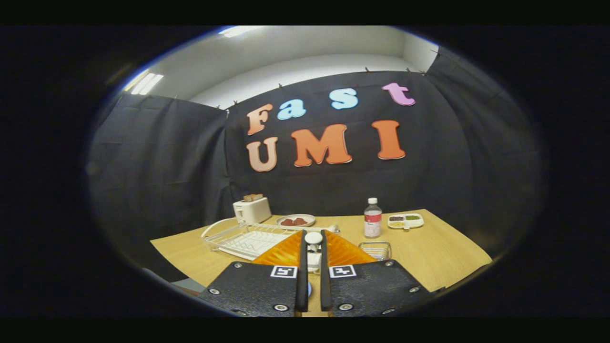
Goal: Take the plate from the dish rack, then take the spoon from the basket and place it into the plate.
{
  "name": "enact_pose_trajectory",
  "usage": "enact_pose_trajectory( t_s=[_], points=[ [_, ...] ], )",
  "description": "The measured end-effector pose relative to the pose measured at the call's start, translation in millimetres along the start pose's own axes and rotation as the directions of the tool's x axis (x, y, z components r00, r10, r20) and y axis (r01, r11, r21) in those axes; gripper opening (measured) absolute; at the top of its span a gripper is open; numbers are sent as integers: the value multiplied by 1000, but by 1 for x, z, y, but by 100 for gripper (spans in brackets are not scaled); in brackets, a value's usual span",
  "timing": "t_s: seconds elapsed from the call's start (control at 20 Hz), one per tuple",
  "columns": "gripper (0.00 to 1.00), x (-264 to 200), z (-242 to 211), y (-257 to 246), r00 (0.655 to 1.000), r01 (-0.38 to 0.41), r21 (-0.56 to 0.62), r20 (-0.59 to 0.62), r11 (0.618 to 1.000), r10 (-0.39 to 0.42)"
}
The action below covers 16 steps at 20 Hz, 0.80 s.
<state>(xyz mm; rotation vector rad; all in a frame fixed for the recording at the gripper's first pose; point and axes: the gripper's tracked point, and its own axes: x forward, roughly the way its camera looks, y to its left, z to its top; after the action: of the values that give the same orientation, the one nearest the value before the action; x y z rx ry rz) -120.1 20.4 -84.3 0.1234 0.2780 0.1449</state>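
Looking forward along the handheld gripper (pixel 313 234) over a pale wooden counter (pixel 443 252). Fingers (pixel 286 251) drawn close together, leaving a narrow slot; pinched in that slot, at the tips, a small white round-ended piece (pixel 313 238), touching both inner faces and judged to be the spoon.

Left of the fingers, a white wire dish rack (pixel 243 238) with no plate standing in it. Just right of the fingers, a small silver wire basket (pixel 375 250), seemingly emptied. Judged stage: plate already out of the rack, spoon out of the basket, carrying toward the plate.

Farther back: a white toaster (pixel 251 209) with bread in its slots, a round white plate with reddish-brown food (pixel 295 220), a clear plastic bottle with a red label (pixel 372 218), and a white divided tray (pixel 405 220) of small portions at the far right.

Next move calls for finding the task's plate, lowering the white piece over it, and spreading the fingers only once low.

Hard to make out: the task's plate itself, probably hidden under the gripper body; more white low in the slot, plate or handle, impossible to say. Basket contents too small to confirm.
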Motion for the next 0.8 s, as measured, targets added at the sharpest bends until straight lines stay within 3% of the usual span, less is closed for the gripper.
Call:
enact_pose_trajectory(
  t_s=[0.35,0.8],
  points=[
    [10,1,-59,52,975,-190,37,-110,981,193],
    [10,19,-110,73,952,-232,30,-199,972,233]
  ],
)
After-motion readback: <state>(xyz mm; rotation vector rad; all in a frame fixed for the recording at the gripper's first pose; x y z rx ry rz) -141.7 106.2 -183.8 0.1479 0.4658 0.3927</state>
